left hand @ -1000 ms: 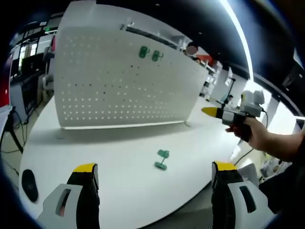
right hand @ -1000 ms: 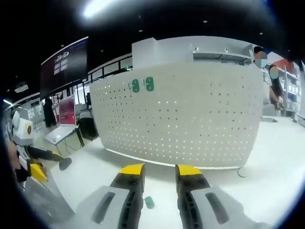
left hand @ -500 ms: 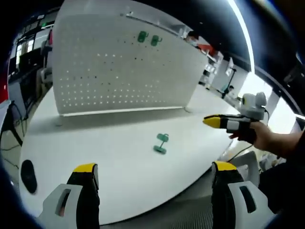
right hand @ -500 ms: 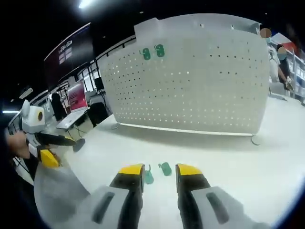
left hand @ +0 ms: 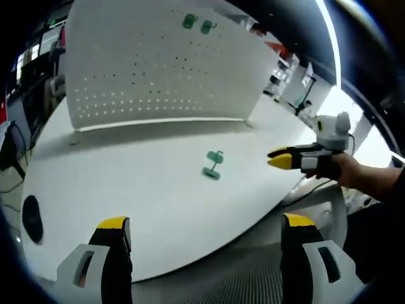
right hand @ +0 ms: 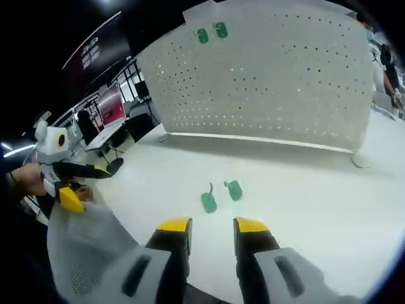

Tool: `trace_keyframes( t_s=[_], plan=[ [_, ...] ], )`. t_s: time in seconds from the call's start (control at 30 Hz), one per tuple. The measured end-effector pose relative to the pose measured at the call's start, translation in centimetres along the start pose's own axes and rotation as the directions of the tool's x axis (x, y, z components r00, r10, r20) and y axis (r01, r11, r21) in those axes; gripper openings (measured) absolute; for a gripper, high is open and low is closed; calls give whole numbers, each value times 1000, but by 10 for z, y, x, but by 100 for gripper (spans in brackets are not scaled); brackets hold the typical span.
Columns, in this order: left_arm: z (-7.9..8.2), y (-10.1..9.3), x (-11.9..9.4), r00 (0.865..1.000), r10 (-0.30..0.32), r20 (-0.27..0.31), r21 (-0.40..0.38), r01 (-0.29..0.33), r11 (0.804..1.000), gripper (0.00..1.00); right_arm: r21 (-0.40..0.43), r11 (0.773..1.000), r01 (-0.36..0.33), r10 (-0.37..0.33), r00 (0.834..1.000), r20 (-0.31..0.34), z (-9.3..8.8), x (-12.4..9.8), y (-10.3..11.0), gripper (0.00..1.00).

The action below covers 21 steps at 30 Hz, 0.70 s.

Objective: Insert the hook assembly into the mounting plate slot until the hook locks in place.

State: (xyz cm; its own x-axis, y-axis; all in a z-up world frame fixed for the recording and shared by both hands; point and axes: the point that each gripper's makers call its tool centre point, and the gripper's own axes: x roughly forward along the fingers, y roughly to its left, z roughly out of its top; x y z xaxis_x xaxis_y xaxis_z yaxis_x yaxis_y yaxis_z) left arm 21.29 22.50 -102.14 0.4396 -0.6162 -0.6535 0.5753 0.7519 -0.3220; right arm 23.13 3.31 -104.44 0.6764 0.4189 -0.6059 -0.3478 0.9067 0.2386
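1. So, the green hook (left hand: 214, 164) lies loose on the white table (left hand: 126, 183), well short of the pegboard (left hand: 145, 69); in the right gripper view it sits just ahead of the yellow tips (right hand: 218, 193).
2. The right gripper (right hand: 212, 227) holds its jaws close together with a narrow gap and nothing between them. Coming down like that, they would likely strike the hook's top and push it away; they need to part first.
3. The left gripper (left hand: 202, 223) has its jaws wide apart and empty, low at the table's near edge. It is well away from the hook, so it offers no steadying if the piece skids.
4. The hook looks small and light on a smooth top. A one-sided touch could spin it or send it sliding towards the edge, out of both views, which the task forbids.
5. Its two ends differ, and from here I cannot tell which one enters the slot. A grip on the wrong end would probably leave the insert part covered by the jaws.
6. Two other green hooks (right hand: 211, 33) already hang high on the pegboard. The board stands upright on slim feet (right hand: 358, 161); a hard push while seating the hook might rock it or shake those loose.
7. A half-seated hook may seem fixed yet drop on release.
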Motion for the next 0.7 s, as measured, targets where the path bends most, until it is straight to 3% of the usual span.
trace_keyframes(
  t_s=[0.47, 0.7],
  plan=[
    [-2, 5, 11, 1000, -4, -29, -10, 4, 1000, 100, -42, 997, -70, 67, 995, -77, -5, 40, 8, 22],
    [8, 7, 15, 1000, -8, -22, -11, 8, 1000, 100, -42, 995, -91, 86, 990, -108, -5, 62, 8, 21]
  ],
)
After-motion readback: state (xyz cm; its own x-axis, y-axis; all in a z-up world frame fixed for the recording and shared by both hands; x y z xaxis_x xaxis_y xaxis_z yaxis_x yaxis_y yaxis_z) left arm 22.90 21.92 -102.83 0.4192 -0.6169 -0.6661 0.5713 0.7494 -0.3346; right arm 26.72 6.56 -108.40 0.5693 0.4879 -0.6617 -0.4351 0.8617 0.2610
